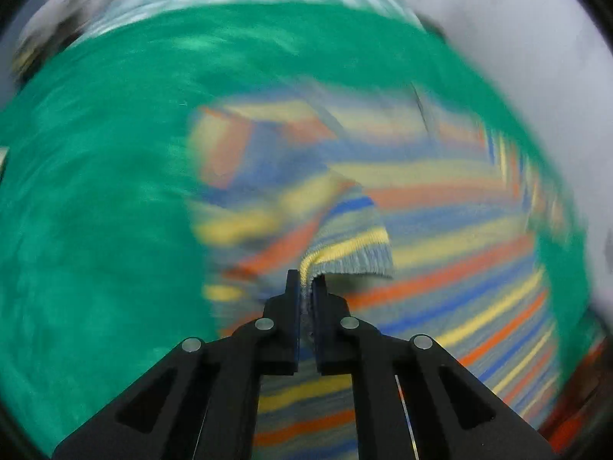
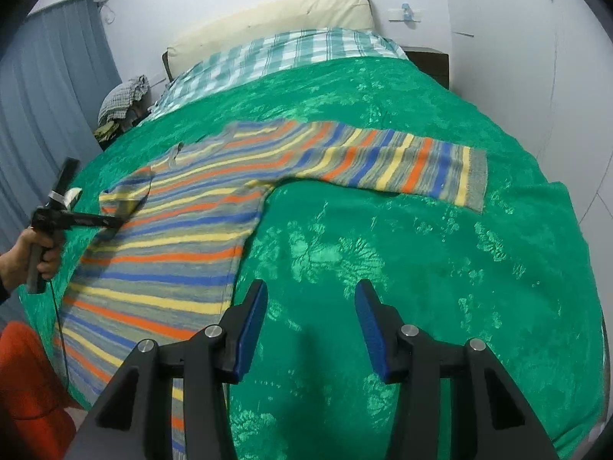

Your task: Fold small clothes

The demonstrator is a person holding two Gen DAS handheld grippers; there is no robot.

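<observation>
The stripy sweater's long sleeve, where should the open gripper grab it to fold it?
Probably at the grey cuff of the striped sweater. It is the sleeve's free end, flat on the green bedspread, so the right gripper, jaws open, could come from the right edge.

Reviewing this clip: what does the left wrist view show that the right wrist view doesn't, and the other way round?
Only the left wrist view shows the left claw pinching the striped sweater's ribbed cuff up close.

Only the right wrist view shows the open, empty right claw, the outstretched other sleeve, the cream headboard, the curtain and a hand holding the left tool.

Both show the striped sweater on the green bedspread.
</observation>
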